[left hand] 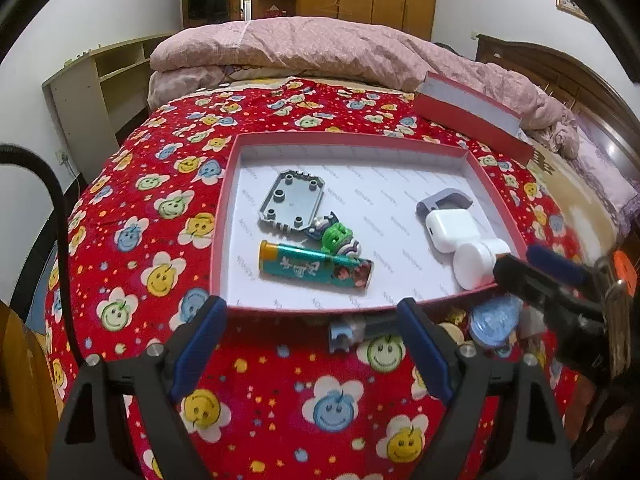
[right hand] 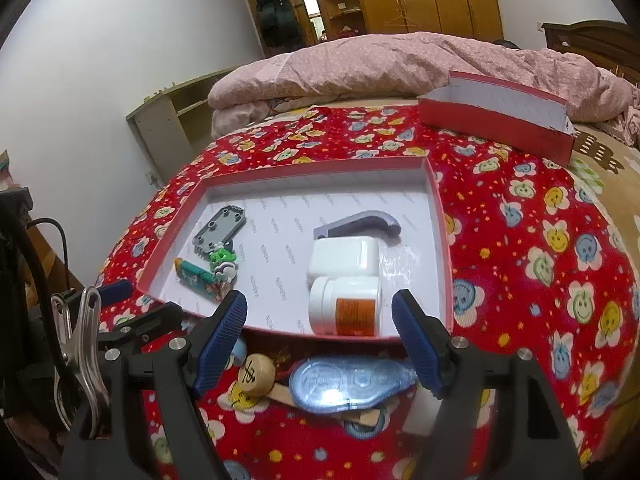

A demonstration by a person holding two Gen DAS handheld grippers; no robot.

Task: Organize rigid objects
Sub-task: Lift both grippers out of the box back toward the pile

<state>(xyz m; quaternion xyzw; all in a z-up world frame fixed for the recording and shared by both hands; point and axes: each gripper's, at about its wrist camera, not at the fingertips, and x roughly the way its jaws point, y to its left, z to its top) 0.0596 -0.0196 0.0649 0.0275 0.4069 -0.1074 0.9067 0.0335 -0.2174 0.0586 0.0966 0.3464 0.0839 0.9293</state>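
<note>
On the red flowered bedspread (right hand: 520, 240), the blue correction-tape dispenser (right hand: 352, 386) lies just ahead of and below the spread, empty right gripper (right hand: 320, 344), long axis crosswise between its fingers, nearer it than the likewise spread left gripper (left hand: 312, 356).

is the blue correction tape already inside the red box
No, the blue correction tape lies on the blanket outside the near wall of the red box, between the open right gripper fingers.

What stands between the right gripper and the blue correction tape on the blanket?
Nothing visible does. The right gripper is open, and the blue correction tape lies just below its fingers, beside a wooden ball, outside the red box.
</note>
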